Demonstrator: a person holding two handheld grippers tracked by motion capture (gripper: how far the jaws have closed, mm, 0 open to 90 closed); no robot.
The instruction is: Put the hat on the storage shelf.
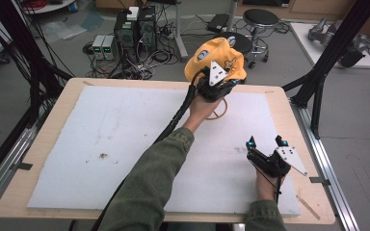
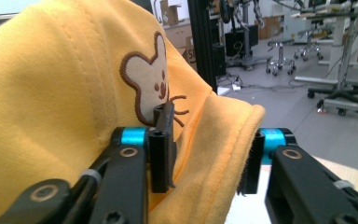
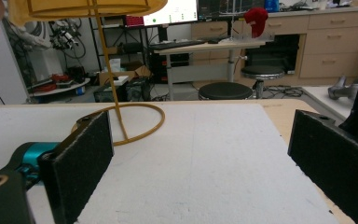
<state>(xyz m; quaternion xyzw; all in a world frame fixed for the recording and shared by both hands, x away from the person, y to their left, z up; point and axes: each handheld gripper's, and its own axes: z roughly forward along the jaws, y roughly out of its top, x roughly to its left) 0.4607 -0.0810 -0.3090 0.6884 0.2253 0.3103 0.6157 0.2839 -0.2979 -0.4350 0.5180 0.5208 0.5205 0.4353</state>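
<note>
Partly, yellow cap [image 1: 215, 60] hides its wire stand [image 1: 218, 111].

left arm stretched forward in green sleeve, left claw [image 1: 218, 82] raised at the far edge, jaws part open with cloth between, pads not pressing, right hand [image 1: 266, 185] low near the right edge, right claw [image 1: 266, 142] jaws spread wide, holding nothing

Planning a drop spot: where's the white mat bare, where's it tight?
Bare: the white mat left of the sleeve, and the strip between the wire stand and the right gripper. Tight: the far edge, where the left gripper meets the yellow cap.
</note>
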